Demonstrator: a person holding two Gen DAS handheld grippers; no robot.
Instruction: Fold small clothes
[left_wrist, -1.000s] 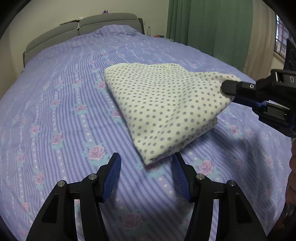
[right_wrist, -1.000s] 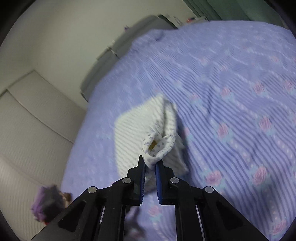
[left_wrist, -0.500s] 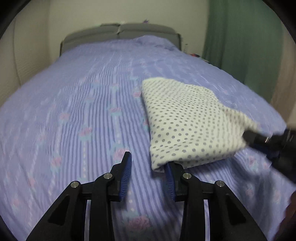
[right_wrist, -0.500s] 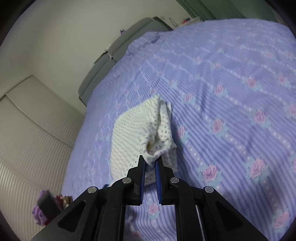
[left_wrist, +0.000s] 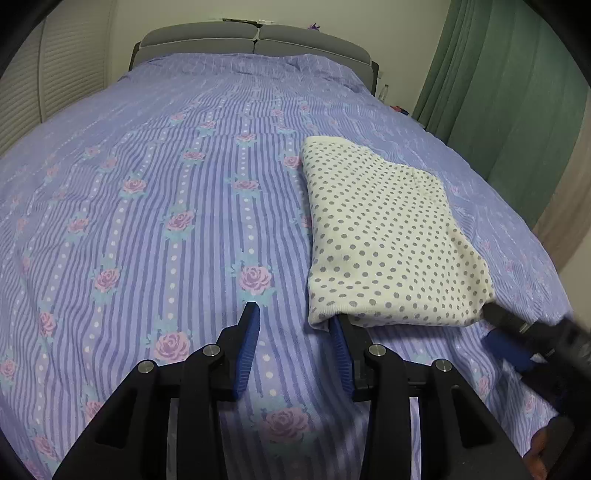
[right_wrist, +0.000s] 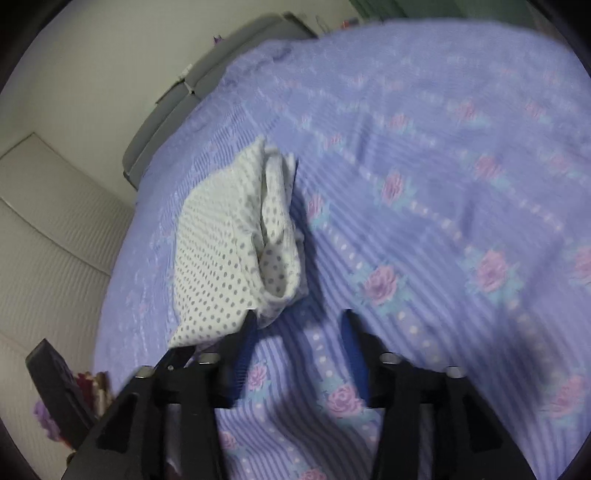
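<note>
Lying folded on the bed (left_wrist: 155, 192), the garment (left_wrist: 384, 243) touches both our spread grippers: left (left_wrist: 295, 325) empty-jawed at its corner, right (right_wrist: 297, 325) with jaws just opened, releasing it.

Folded garment (left_wrist: 384, 236) on bedspread (left_wrist: 166, 184), headboard (left_wrist: 255, 38) behind, curtain (left_wrist: 517, 92) right; tongs seemingly at near corners

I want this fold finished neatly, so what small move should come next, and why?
Probably draw the right gripper back off the polka-dot garment: its jaws have just been opening, with nothing between them, and the garment lies folded on the bedspread, its near edge draped over one finger.
</note>
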